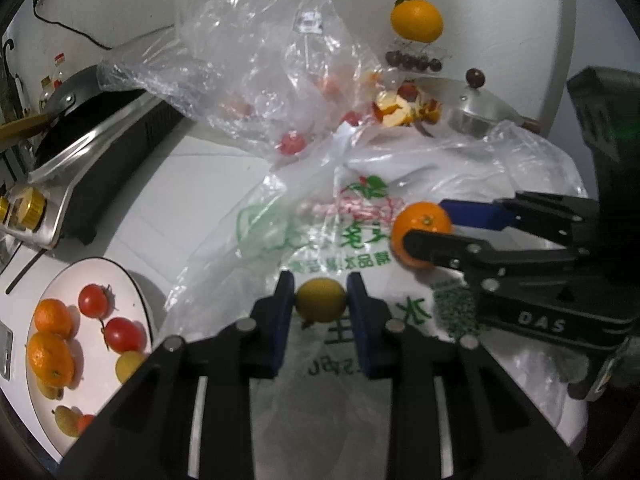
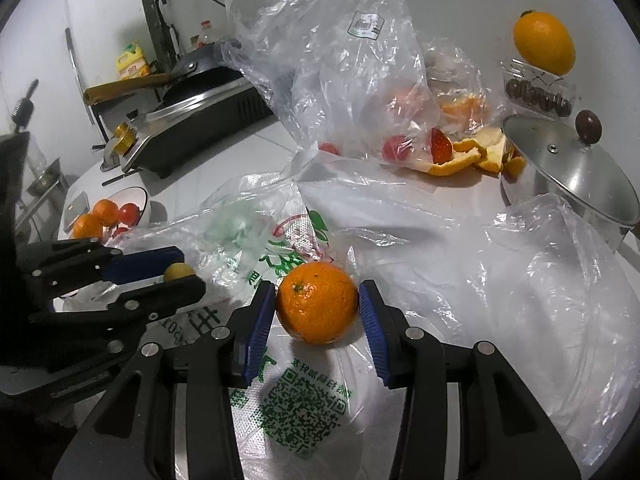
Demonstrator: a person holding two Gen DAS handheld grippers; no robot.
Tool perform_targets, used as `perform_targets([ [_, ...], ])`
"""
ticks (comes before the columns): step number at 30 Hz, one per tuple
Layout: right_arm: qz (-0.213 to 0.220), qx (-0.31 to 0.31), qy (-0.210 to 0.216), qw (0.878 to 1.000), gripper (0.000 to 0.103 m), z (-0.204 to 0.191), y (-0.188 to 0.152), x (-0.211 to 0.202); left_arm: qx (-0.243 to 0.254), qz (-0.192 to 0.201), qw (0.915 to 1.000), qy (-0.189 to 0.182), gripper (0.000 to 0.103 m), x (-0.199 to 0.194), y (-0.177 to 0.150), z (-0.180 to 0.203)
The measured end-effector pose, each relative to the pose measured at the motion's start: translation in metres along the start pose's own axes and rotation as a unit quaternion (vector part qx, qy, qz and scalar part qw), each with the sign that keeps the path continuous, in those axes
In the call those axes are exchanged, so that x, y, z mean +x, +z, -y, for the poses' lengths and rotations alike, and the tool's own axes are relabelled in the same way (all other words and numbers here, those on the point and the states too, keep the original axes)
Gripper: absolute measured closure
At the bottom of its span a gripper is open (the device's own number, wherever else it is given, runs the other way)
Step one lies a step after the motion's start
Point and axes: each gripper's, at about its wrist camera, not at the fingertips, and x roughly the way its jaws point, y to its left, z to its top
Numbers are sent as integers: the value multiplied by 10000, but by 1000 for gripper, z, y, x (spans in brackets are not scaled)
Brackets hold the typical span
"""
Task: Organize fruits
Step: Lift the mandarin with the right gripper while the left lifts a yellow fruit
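A white counter is strewn with crinkled plastic bags (image 2: 460, 248), with a stove in the upper left of both views. Low in the left wrist view, the left gripper (image 1: 321, 306) is clamped on a small yellow fruit (image 1: 320, 299), just above the printed bag (image 1: 352, 240). In the right wrist view the right gripper (image 2: 318, 312) is closed on an orange (image 2: 317, 302), its pads touching both sides. The plate (image 1: 132, 280) of fruit sits at lower left of the left view, well apart. The likely risks: the round yellow fruit squirts out of so narrow a pinch during the carry, the slick film snags a finger and drags along, or a dropped fruit knocks those crowding the plate's edge.
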Motion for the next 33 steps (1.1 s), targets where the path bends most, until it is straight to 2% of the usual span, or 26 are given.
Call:
perform_targets([
  [7, 195, -55, 116, 9997, 58, -7, 2, -15, 39, 151, 9999, -42, 75, -21, -4, 3],
  [8, 229, -66, 113, 9997, 62, -8, 3, -18, 34, 170, 9998, -46, 75, -24, -6, 3],
  [9, 275, -80, 104, 9995, 80, -10, 4, -22, 30, 188, 9998, -47, 75, -27, -6, 3],
  [10, 317, -78, 108, 9994, 84, -11, 5, -25, 29, 209, 9998, -47, 75, -30, -8, 3],
  [13, 378, -134, 79, 9992, 85, -14, 7, -33, -2, 256, 9996, -78, 75, -36, -11, 2],
  [18, 127, -143, -51, 9998, 84, -13, 0, -26, -23, 310, 9994, -126, 75, -42, -15, 0],
  [20, 63, -88, -37, 9999, 79, -13, -2, -23, -50, 330, 9993, -136, 75, -44, -17, -1],
  [21, 21, -40, -21, 10000, 70, -13, -2, -21, -60, 330, 9993, -138, 75, -44, -18, -3],
  [22, -14, -10, -12, 10000, 66, -13, -3, -20, -74, 334, 9993, -139, 75, -45, -18, -4],
  [26, 13, 92, 156, 9998, 59, -17, -1, -18, -124, 371, 9992, -104, 75, -49, -21, -10],
  [27, 14, 104, 186, 9998, 51, -19, 0, -18, -138, 378, 9991, -95, 75, -50, -22, -12],
  [32, -183, 139, 266, 9994, 49, -27, 2, 0, -208, 421, 9989, -79, 75, -57, -27, -22],
  [33, -264, 147, 212, 9993, 45, -28, 2, 6, -211, 433, 9988, -75, 75, -58, -28, -24],
])
